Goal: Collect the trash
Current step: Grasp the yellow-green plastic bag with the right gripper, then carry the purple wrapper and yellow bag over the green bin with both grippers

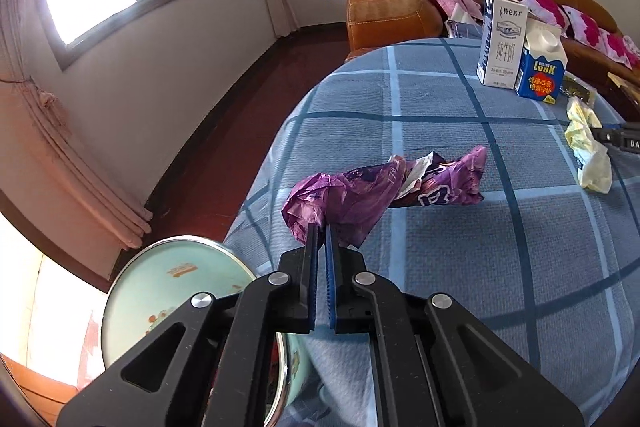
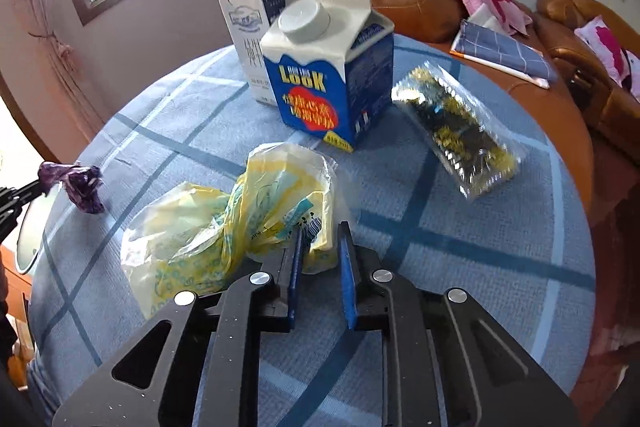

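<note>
Left wrist view shows the left gripper (image 1: 322, 227) with its jaws nearly closed, pinching the near end of a crumpled purple plastic wrapper (image 1: 384, 187), which lies near the left edge of the round table under a blue checked cloth (image 1: 460, 247). Below that edge sits a pale green enamel basin (image 1: 168, 279). Right wrist view has the right gripper (image 2: 320, 239) with a narrow gap between its jaws, a fold of the crumpled yellow-and-clear plastic bag (image 2: 240, 219) between them; whether both pads press on it I cannot tell. Toward the far edge stand a blue-and-white gable-top carton with a round white cap (image 2: 328, 79) and, touching behind it, a tall white milk carton (image 2: 248, 23). Beside them to the right lies a clear packet with black-and-yellow contents (image 2: 456, 131).
</note>
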The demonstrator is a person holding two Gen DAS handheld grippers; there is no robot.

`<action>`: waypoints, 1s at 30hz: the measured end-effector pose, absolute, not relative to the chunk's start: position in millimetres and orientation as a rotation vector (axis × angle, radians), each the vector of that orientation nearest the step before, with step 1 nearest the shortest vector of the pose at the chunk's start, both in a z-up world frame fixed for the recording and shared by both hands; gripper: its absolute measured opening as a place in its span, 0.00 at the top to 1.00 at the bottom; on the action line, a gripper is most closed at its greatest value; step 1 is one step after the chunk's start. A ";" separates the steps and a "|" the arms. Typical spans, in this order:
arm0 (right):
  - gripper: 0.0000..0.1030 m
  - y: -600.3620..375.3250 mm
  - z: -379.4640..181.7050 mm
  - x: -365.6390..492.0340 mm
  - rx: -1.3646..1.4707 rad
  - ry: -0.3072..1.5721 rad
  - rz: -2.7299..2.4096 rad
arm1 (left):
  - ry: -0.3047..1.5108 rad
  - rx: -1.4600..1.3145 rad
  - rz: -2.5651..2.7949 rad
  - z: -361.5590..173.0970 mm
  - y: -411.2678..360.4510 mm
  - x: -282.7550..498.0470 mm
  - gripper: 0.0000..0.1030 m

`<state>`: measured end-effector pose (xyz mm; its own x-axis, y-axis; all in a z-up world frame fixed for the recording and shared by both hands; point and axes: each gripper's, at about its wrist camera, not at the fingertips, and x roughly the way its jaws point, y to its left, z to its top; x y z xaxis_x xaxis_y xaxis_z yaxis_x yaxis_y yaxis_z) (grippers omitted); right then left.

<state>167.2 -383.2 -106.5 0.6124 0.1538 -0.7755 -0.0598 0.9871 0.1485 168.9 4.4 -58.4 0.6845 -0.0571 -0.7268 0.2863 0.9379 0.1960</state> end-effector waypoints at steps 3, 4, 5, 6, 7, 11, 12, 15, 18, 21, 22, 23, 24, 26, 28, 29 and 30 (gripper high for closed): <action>0.77 -378.9 -106.2 155.0 0.105 0.908 0.137 | 0.789 0.310 -0.190 -54.0 11.1 163.2 0.97; 0.74 -378.1 -104.9 149.4 0.097 0.904 0.135 | 0.788 0.311 -0.188 -53.3 13.3 161.8 0.97; 0.63 -378.7 -103.8 145.8 0.103 0.903 0.141 | 0.787 0.312 -0.183 -52.7 15.9 160.7 0.97; 0.56 -381.1 -101.8 143.7 0.113 0.899 0.146 | 0.786 0.312 -0.180 -52.4 18.1 160.1 0.97; 0.55 -383.7 -97.6 141.6 0.117 0.884 0.142 | 0.787 0.311 -0.174 -52.1 21.4 159.3 0.97; 0.54 -392.5 -80.2 149.7 0.119 0.839 0.122 | 0.792 0.305 -0.155 -52.6 29.2 158.3 0.97; 0.54 -392.3 -76.3 155.3 0.109 0.831 0.117 | 0.794 0.304 -0.151 -53.0 30.7 158.0 0.97; 0.55 -385.6 -81.4 177.9 0.073 0.871 0.141 | 0.802 0.303 -0.143 -55.1 33.6 156.9 0.97; 0.60 -377.6 -104.2 187.9 0.035 0.963 0.180 | 0.805 0.300 -0.135 -55.8 37.7 154.5 0.97; 0.65 -377.5 -110.3 178.6 0.043 0.956 0.200 | 0.804 0.297 -0.128 -54.9 43.9 151.4 0.97; 0.66 -379.2 -110.9 174.8 0.059 0.955 0.207 | 0.804 0.298 -0.126 -55.0 45.5 150.7 0.97; 0.71 -378.4 -110.6 170.9 0.055 0.949 0.211 | 0.805 0.299 -0.124 -55.1 46.4 150.5 0.97; 0.74 -376.8 -110.7 168.7 0.052 0.947 0.212 | 0.804 0.298 -0.123 -55.2 47.0 150.2 0.97; 0.78 -371.5 -109.1 160.6 0.038 0.927 0.193 | 0.800 0.295 -0.119 -53.2 49.7 148.3 0.97; 0.81 -367.9 -104.6 153.5 0.057 0.892 0.175 | 0.790 0.291 -0.113 -48.5 52.7 144.4 0.97; 0.82 -367.2 -101.7 150.6 0.071 0.875 0.165 | 0.786 0.292 -0.111 -46.4 53.7 142.5 0.97; 0.82 -366.7 -97.3 147.9 0.096 0.850 0.147 | 0.782 0.296 -0.106 -44.4 54.9 140.7 0.97</action>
<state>147.9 -366.7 -97.3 0.6509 0.1681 -0.7403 -0.0912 0.9854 0.1435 140.7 54.9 -44.4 0.7065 0.0152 -0.7075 0.2026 0.9536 0.2229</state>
